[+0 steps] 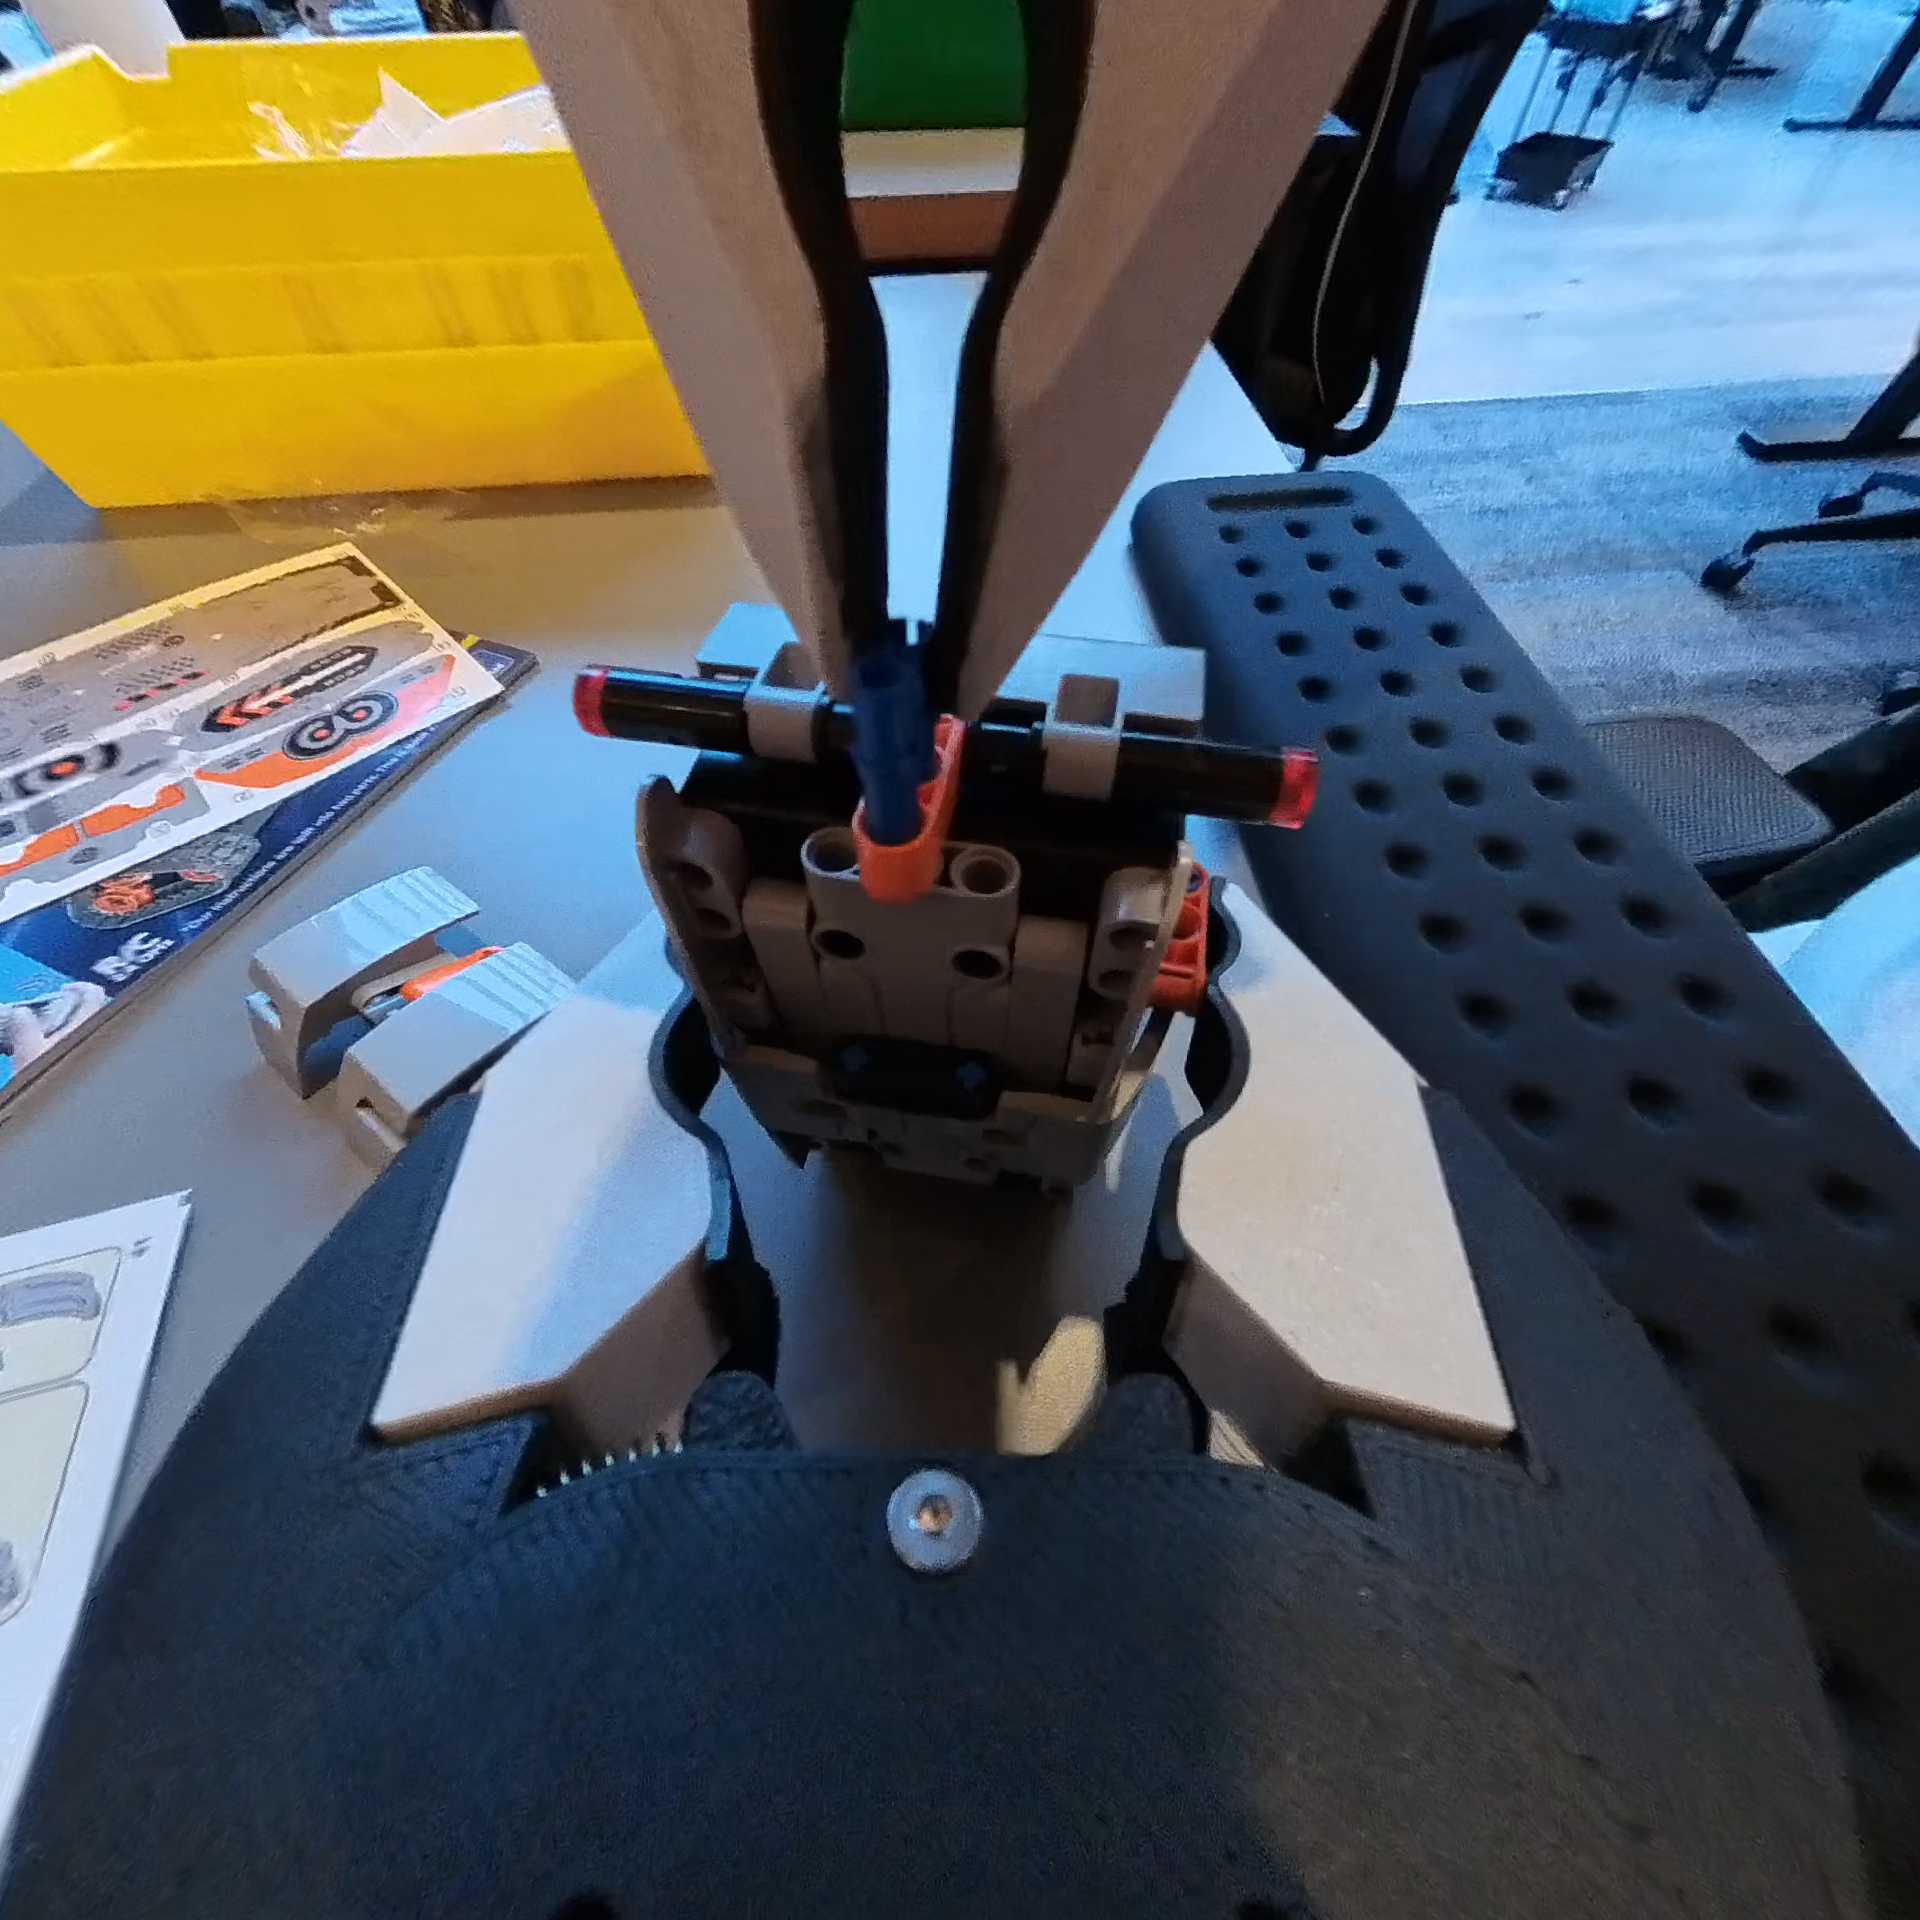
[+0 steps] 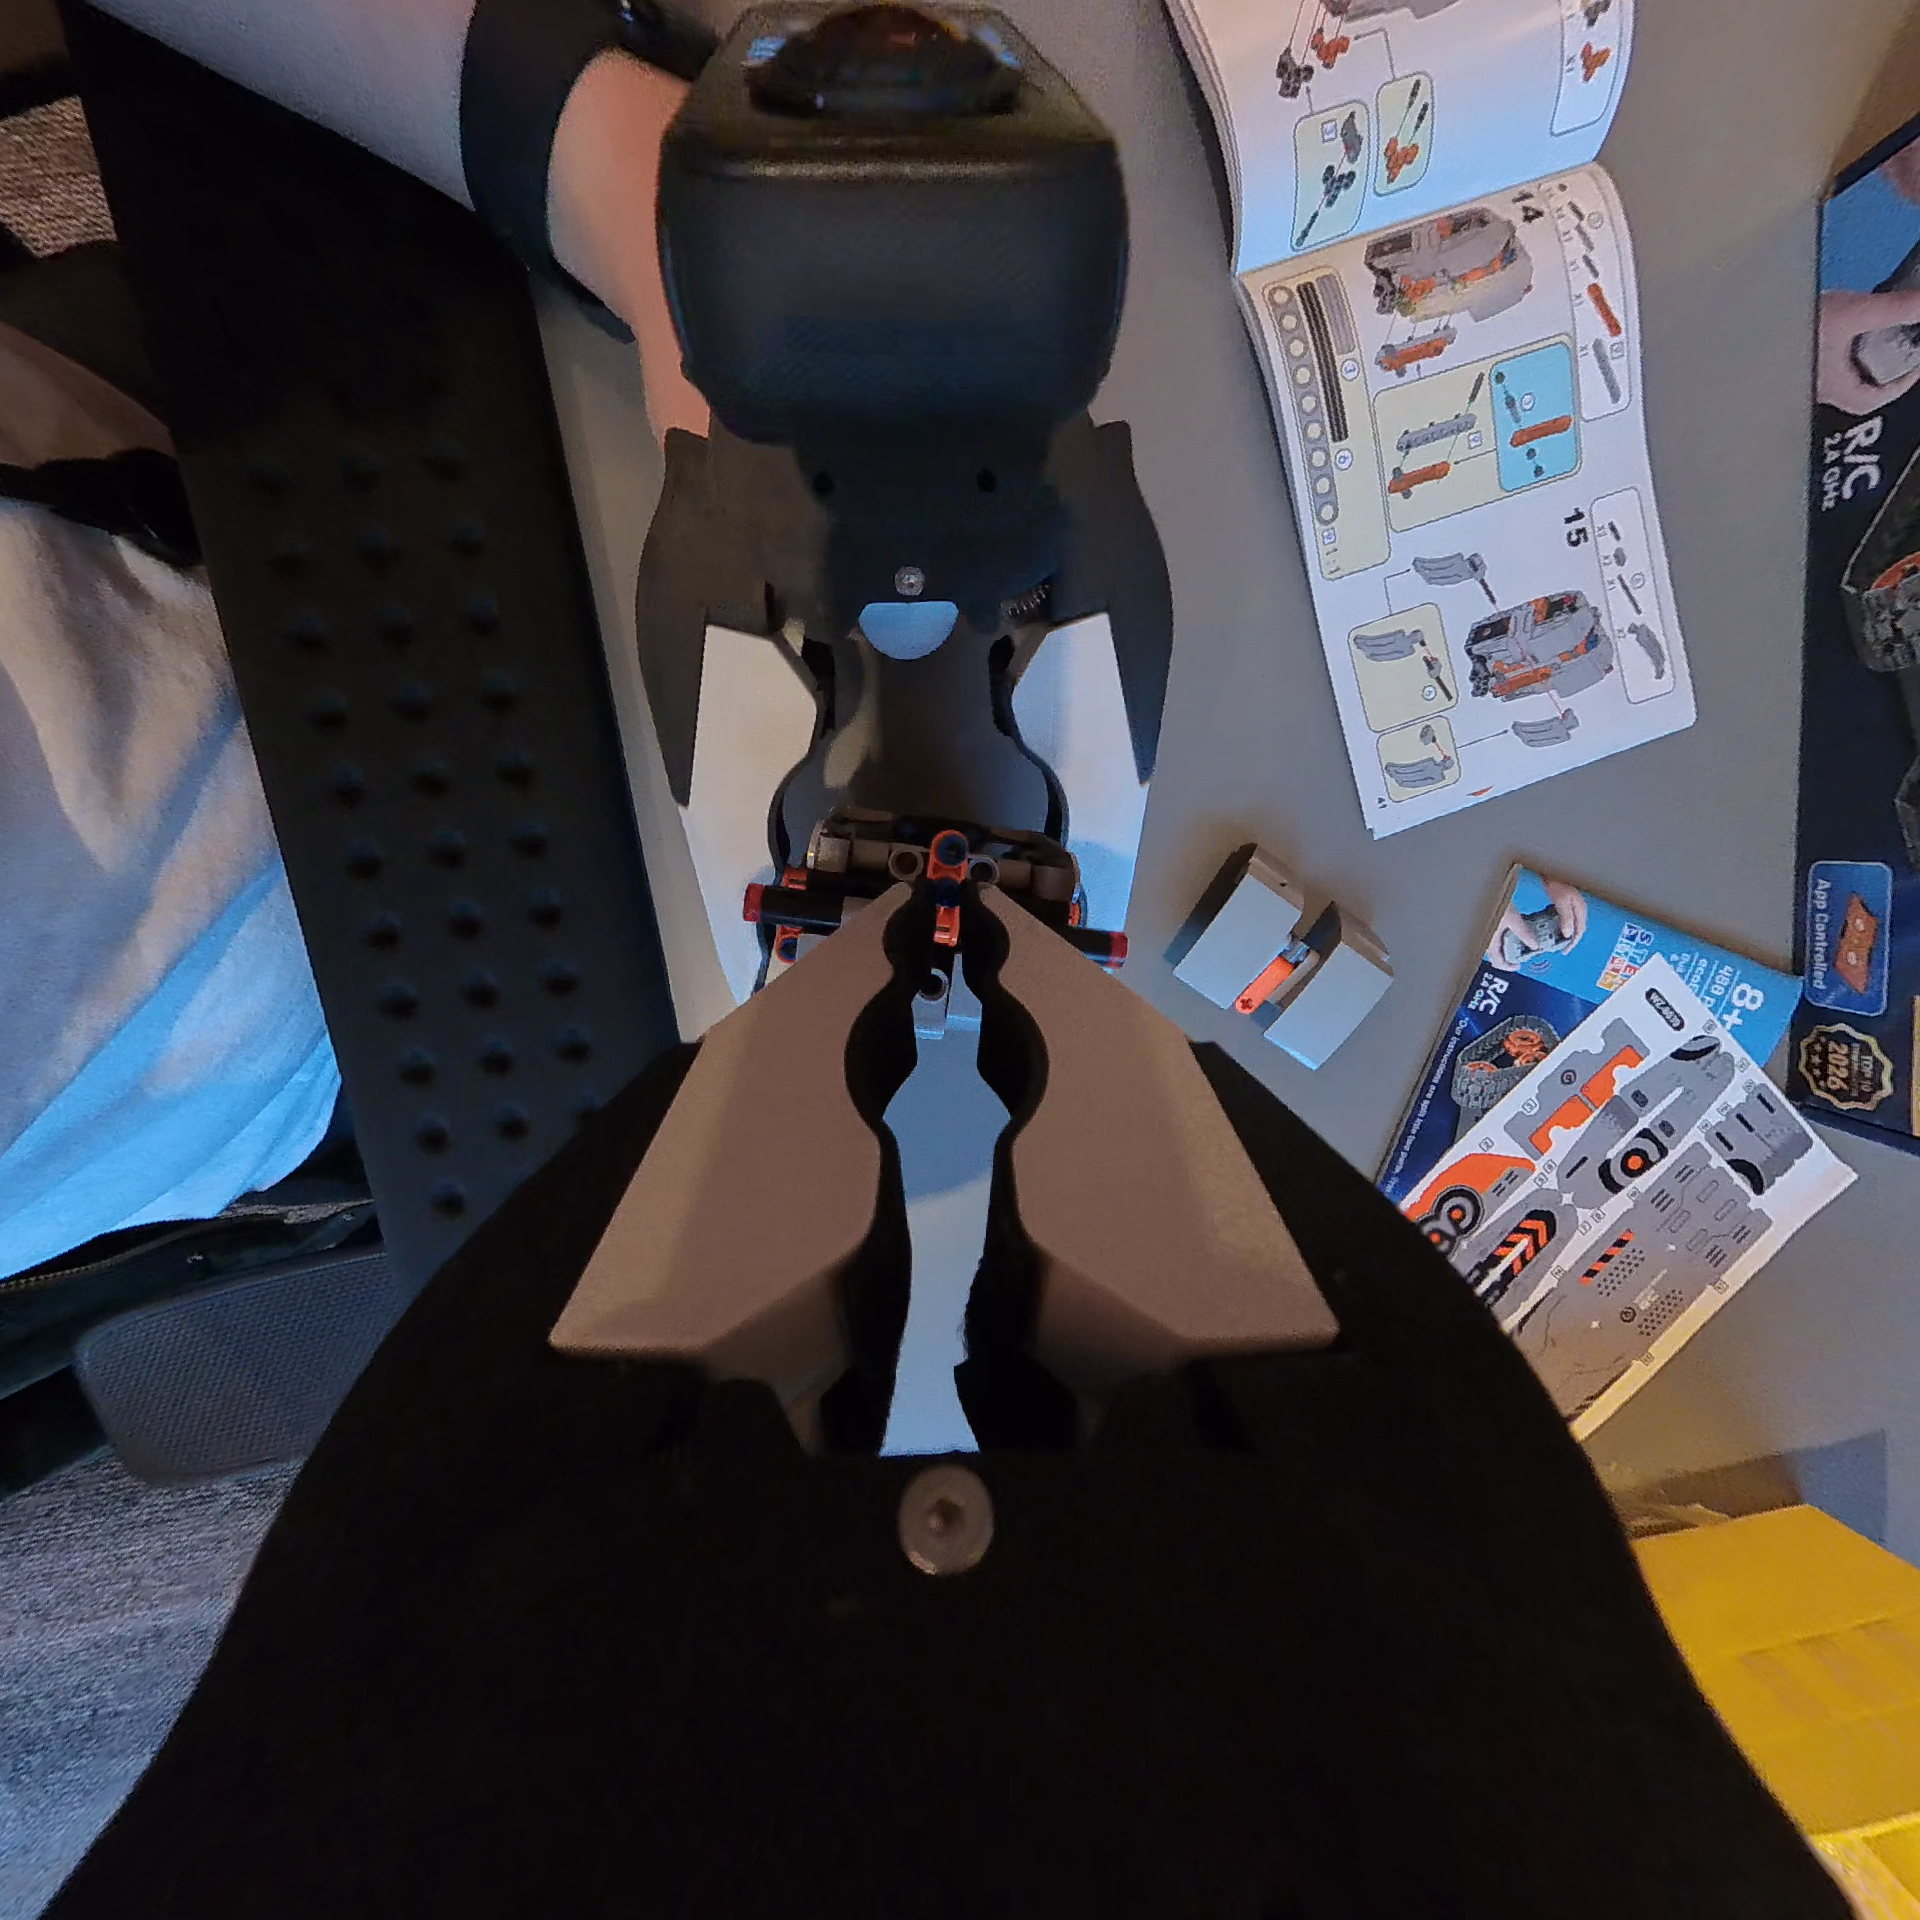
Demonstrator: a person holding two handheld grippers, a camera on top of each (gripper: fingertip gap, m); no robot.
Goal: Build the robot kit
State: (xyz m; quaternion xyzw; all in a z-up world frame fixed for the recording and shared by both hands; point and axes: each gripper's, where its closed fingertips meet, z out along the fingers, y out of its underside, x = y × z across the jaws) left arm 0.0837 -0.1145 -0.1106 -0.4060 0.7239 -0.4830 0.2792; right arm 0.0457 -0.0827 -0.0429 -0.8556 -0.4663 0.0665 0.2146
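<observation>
Evidently the left gripper point(image 1: 935, 997) clamps the grey model point(image 1: 914, 966) to steady it, while the right gripper point(image 2: 943, 914), reaching from twelve o'clock, pinches a blue pin point(image 1: 888, 727) seated in the orange connector point(image 1: 906, 831). A spare block point(image 1: 395, 997) lies at nine o'clock on the table point(image 1: 582, 582).

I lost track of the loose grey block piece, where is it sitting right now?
The grey block piece lies on the table, left of the left gripper in the left wrist view, just below the sticker sheet.

Left tool point(image 1: 940, 1049) clamped; right tool point(image 2: 940, 914) apparently pinched, facing it.
</observation>
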